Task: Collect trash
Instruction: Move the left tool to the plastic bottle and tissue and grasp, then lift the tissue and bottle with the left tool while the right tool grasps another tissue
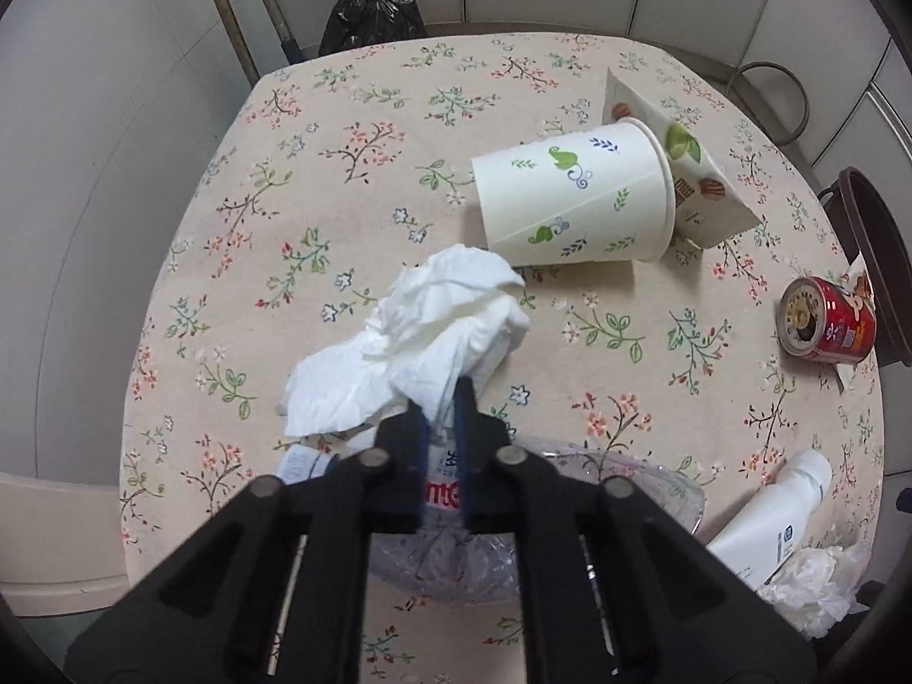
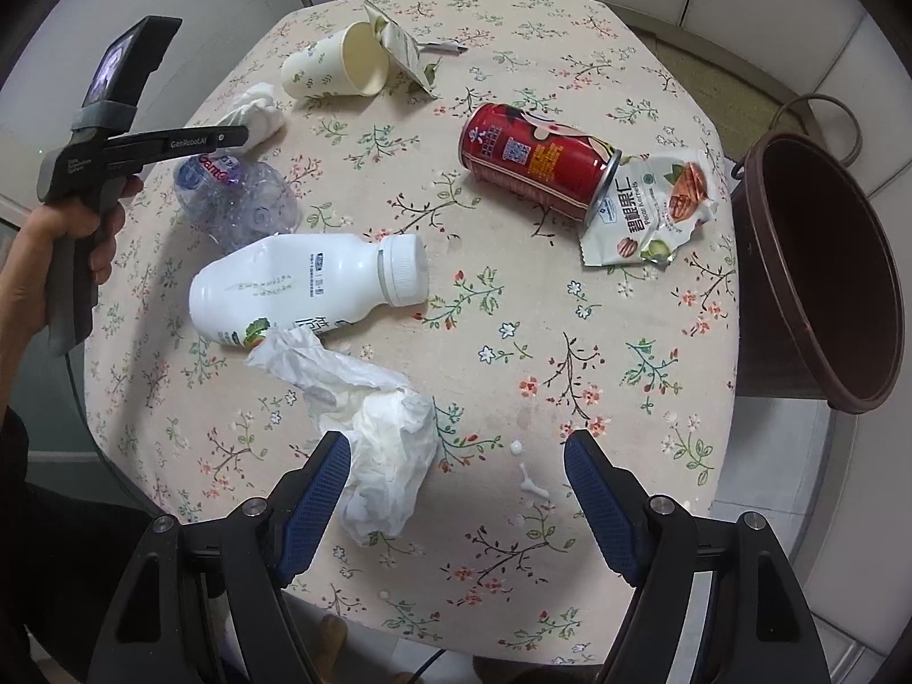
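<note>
My left gripper (image 1: 440, 399) is shut on the edge of a crumpled white tissue (image 1: 439, 313) lying on the flowered tablecloth (image 1: 342, 182); in the right wrist view the left gripper (image 2: 245, 134) meets that tissue (image 2: 256, 108) just above a crushed clear bottle (image 2: 239, 199). My right gripper (image 2: 456, 439) stands open and points down over the table's near edge. A second crumpled tissue (image 2: 387, 444) lies against its left finger, the pads not pressing it. A white bottle (image 2: 302, 290), a red can (image 2: 536, 162), a nut packet (image 2: 650, 211) and a tipped paper cup (image 2: 330, 65) lie around.
A brown bin (image 2: 821, 273) stands beside the table's right edge. A black tied bag (image 1: 370, 11) sits on the floor behind the table. A folded printed carton (image 1: 701, 182) leans by the cup. Small white drops (image 2: 530, 479) mark the cloth near my right finger.
</note>
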Available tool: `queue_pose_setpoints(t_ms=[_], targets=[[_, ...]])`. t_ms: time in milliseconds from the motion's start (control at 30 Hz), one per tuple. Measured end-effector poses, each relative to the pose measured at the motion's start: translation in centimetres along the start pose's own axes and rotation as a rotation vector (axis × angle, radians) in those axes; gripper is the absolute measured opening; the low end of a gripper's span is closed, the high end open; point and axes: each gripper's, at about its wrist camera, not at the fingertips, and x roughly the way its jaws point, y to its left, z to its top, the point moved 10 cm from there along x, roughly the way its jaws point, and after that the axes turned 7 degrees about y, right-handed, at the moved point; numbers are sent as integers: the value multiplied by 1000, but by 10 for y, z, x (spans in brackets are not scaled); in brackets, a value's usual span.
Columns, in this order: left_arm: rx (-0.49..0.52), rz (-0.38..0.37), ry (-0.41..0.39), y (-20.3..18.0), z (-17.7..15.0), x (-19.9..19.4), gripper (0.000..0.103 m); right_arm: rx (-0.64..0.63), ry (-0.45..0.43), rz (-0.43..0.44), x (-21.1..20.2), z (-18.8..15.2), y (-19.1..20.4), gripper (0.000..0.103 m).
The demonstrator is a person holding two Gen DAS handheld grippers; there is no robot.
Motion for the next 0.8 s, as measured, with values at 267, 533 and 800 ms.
queue_pose_setpoints(t_ms=[267, 533, 800], targets=[[-18, -45, -34, 4, -2, -32, 4, -8, 2, 15, 2, 1, 6, 79], [-13, -73, -70, 8, -17, -66, 4, -42, 26, 32, 14, -4, 22, 79], [-29, -87, -83, 9, -37, -91, 4, -52, 56, 65, 35, -5, 35, 69]])
